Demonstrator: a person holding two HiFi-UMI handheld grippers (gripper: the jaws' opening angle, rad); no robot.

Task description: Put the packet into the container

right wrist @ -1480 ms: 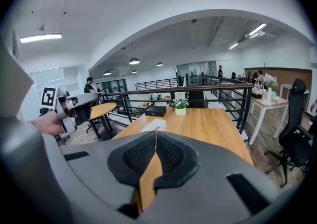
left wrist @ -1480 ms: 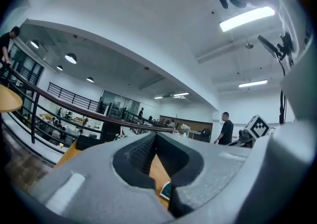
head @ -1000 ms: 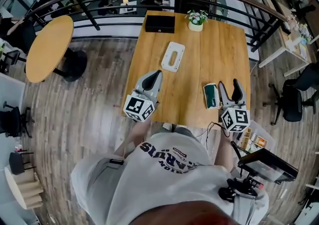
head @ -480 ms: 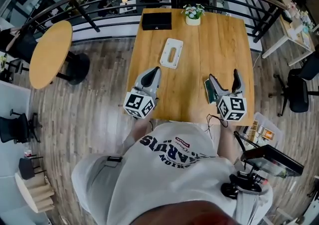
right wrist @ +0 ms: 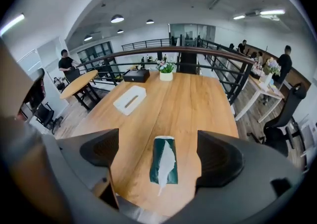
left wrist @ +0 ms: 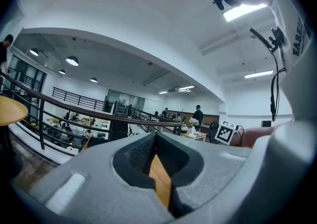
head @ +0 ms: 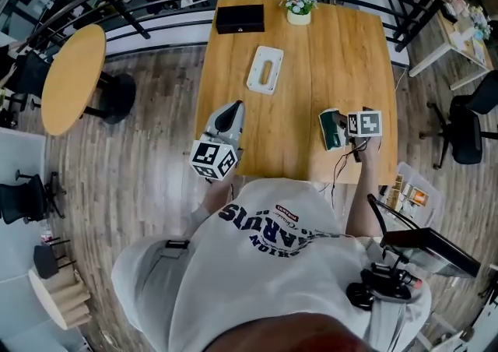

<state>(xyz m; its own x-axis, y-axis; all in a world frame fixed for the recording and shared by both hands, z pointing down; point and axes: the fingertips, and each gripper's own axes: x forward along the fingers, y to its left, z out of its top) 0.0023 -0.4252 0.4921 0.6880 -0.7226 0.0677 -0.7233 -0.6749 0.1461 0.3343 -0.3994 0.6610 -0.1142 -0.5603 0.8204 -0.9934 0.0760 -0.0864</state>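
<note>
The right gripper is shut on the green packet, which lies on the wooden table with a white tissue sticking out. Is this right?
Not quite. The right gripper is open: in the right gripper view its jaws stand wide apart, with the green packet between them, untouched. The packet does lie on the wooden table, white tissue sticking out.

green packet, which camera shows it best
The right gripper view: the green packet lies flat on the table, centred between the wide-open jaws and untouched, close and unobstructed. The head view shows it small, from above. The left gripper view does not show it.
</note>
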